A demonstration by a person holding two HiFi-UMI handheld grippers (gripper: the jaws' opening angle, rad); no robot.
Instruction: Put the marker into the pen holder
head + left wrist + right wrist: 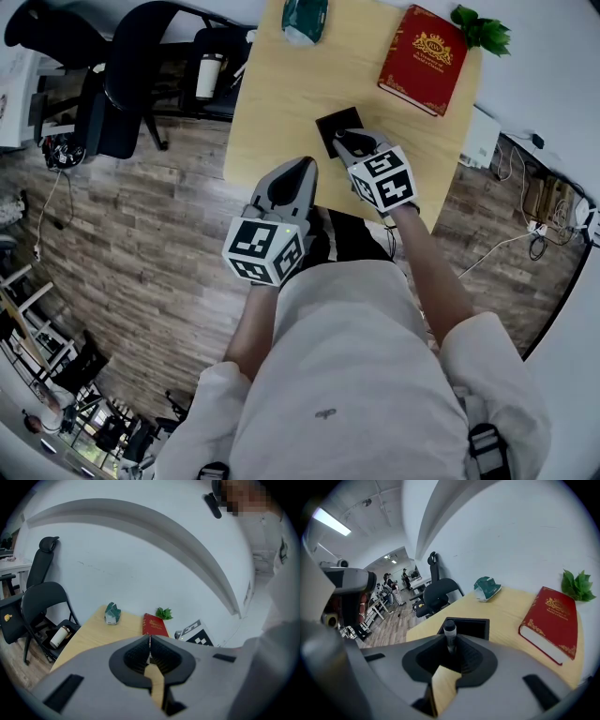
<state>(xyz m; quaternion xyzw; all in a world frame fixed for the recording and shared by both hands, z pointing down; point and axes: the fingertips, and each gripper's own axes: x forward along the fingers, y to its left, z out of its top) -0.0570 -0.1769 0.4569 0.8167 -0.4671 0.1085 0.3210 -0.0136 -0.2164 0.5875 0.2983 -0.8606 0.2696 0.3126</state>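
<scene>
Two hand-held grippers are seen by the near edge of the wooden counter (277, 94). The marker (449, 631) is pinched between the jaws of the right hand-held gripper (450, 648). Its black cap is pointed toward the black pen holder (481, 621), which sits just in front. The left hand-held gripper (150, 645) is closed with nothing in it and is off to the side. To do this step well, the marker should be lined up over the middle of the open hole, tipped end-down and lowered slowly. The jaws should be opened only once the marker is well inside, so the rim is not bumped.
</scene>
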